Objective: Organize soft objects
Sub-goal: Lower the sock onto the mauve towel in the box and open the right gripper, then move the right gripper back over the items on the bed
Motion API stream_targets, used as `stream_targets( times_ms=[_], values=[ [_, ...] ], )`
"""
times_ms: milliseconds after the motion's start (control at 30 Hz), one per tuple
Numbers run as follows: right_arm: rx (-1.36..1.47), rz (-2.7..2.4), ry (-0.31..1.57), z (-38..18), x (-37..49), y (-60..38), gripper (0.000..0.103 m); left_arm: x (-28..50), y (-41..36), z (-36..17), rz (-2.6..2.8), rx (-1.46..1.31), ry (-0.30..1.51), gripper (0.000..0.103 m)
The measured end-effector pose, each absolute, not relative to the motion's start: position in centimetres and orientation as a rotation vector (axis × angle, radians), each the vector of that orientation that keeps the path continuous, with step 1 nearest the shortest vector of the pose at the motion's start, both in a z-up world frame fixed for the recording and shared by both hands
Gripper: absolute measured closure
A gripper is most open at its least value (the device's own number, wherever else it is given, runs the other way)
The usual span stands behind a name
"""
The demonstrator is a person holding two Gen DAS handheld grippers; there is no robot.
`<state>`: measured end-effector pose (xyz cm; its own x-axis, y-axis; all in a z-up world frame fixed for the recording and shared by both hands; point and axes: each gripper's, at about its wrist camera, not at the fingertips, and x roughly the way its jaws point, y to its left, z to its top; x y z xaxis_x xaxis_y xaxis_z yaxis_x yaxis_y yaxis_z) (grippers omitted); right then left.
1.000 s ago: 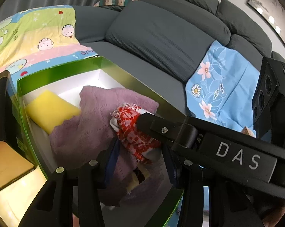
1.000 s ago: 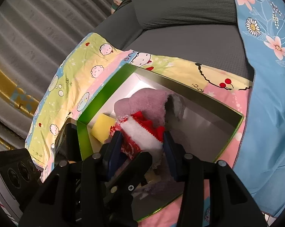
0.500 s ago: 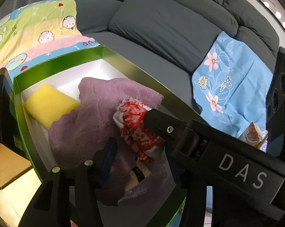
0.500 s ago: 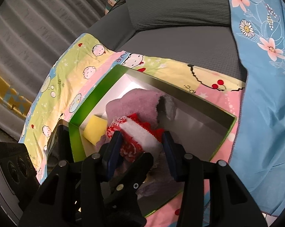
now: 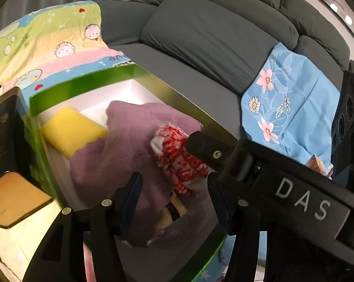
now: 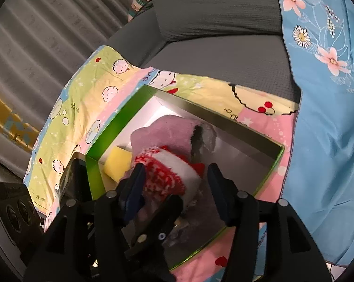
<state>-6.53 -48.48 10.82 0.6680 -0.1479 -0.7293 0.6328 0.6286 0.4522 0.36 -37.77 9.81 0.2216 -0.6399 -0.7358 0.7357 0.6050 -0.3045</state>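
A green box (image 5: pixel 82 87) with a white inside holds a yellow sponge (image 5: pixel 71 129), a fluffy purple cloth (image 5: pixel 120 150) and a red-and-white knitted sock (image 5: pixel 179 155) lying on the cloth. My left gripper (image 5: pixel 175 197) hovers over the box's near end; its jaws are opening, with the cloth below them and nothing pressed. In the right wrist view the box (image 6: pixel 111 129), sponge (image 6: pixel 117 164), cloth (image 6: pixel 167 131) and sock (image 6: pixel 167 171) show again. My right gripper (image 6: pixel 175 181) straddles the sock with its jaws opening, and a gap shows at the right pad.
The box rests on a cartoon-print sheet (image 5: pixel 59 47) spread over a grey sofa (image 5: pixel 212 35). A blue floral cloth (image 5: pixel 289 108) drapes the sofa to the right. A dark box with a gold face (image 5: pixel 2 141) stands against the green box's left side. Grey curtains (image 6: pixel 47 35) hang behind.
Both pairs of jaws have spread wider. The right gripper's pads, which pinched the red-and-white sock, have come off it. The sock stays on the purple cloth.
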Motion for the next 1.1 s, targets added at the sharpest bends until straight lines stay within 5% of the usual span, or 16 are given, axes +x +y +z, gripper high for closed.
stream_targets(
  times_ms=[67, 233, 700, 1100],
  values=[
    [0.752, -0.507, 0.687, 11.4, -6.9, -48.3, 0.032, 0.1, -37.2, 10.4, -0.941, 0.123, 0.921, 0.033],
    [0.703, -0.523, 0.649, 12.9, -7.5, -47.6, 0.024, -0.6, -35.3, 12.3, -0.952, 0.120, 0.834, 0.022],
    [0.528, -0.559, 0.565, 17.1, -8.5, -42.5, 0.009, -2.2, -25.6, 16.5, -0.849, -0.010, 0.736, 0.021],
    [0.339, -0.494, 0.533, 19.4, -7.9, -36.2, 0.002, -2.5, -8.3, 15.2, -0.436, -0.113, 0.710, 0.021]
  ],
)
